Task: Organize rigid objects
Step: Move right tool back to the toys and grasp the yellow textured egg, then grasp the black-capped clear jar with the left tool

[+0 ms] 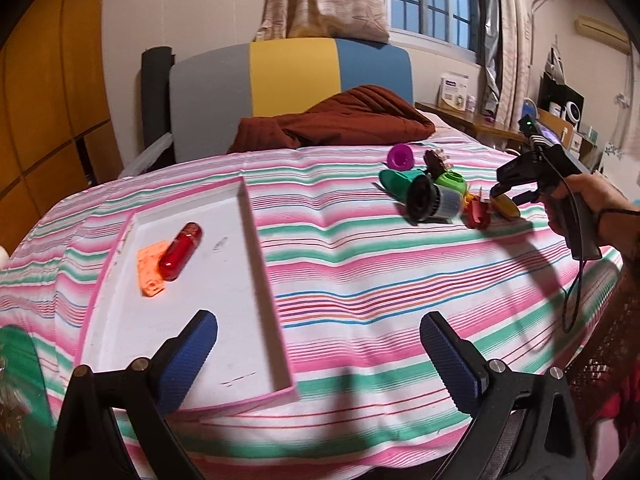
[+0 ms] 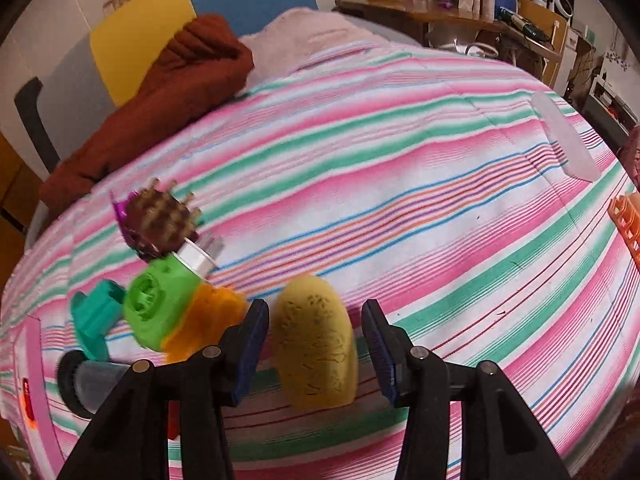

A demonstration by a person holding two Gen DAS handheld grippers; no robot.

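Here, item by item.

Yellow piece (image 2: pixel 316 340): oblong, rough-textured, lying on the striped bedcover (image 2: pixel 400 184). It sits between the jaws of the right gripper (image 2: pixel 316 344); a gap shows on each side, so the blue pads (image 2: pixel 250 344) do not press on it. Jaws part-open, nothing gripped.

Pile beside it, to the left in the right wrist view: orange piece (image 2: pixel 208 320), touching the left pad's outer side or just beside it, cannot tell which; green piece (image 2: pixel 156 308) with a round recess; teal piece (image 2: pixel 96 320); brown studded piece (image 2: pixel 164 220) with a white ring (image 2: pixel 196 258) below it; black-and-grey cylinder (image 2: pixel 88 380) at the lower left. All close together, several touching.

Same pile in the left wrist view: purple cup (image 1: pixel 400 157) at the far side, red piece (image 1: pixel 478 212) near the right gripper's tip, black-and-grey cylinder in front.

Tray (image 1: pixel 256 264): white, pink-edged, on the bedcover well apart from the pile. It holds a red capsule (image 1: pixel 180 250) lying partly over an orange flat piece (image 1: pixel 150 274).

Left gripper (image 1: pixel 318 350): jaws wide apart, empty, over the near end of the tray and the bedcover.

Hand (image 1: pixel 592 208): holds the right gripper's handle.

Surroundings: brown blanket (image 1: pixel 336 120) at the head of the bed; grey, yellow and blue headboard (image 1: pixel 292 76); window (image 1: pixel 432 0) with curtains; cluttered desk (image 2: pixel 460 12).
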